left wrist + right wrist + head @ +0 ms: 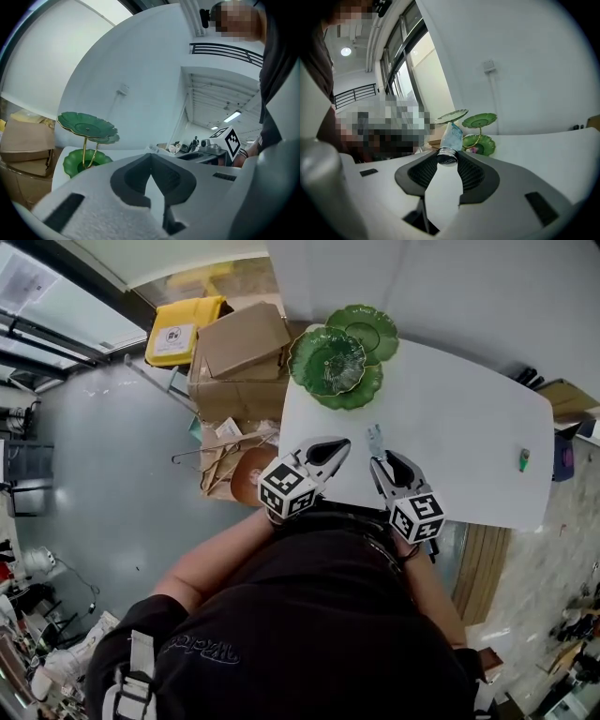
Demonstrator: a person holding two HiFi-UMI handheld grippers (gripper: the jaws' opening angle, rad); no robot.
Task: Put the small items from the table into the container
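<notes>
Between jaws of right gripper [450, 158], clamped at the tips: small capped bottle [451, 140]. At left gripper [151, 159], jaws together on nothing. Ahead of both on counter [469, 427], green tiered dish [339, 357]; far right, small green item [524, 460].

Count on the white table [450, 427]: one tiered stand [349, 390] at 12 o'clock bearing three green leaf-shaped dishes [326, 360]. There are two small items, one silver-capped bottle [451, 140] at 6 o'clock and one green piece [524, 459] at 3 o'clock. Two grippers are present, one left gripper [343, 444] and one right gripper [380, 461], each with one marker cube [286, 488]; one yellow bin [183, 329] sits off the table at 10 o'clock.
</notes>
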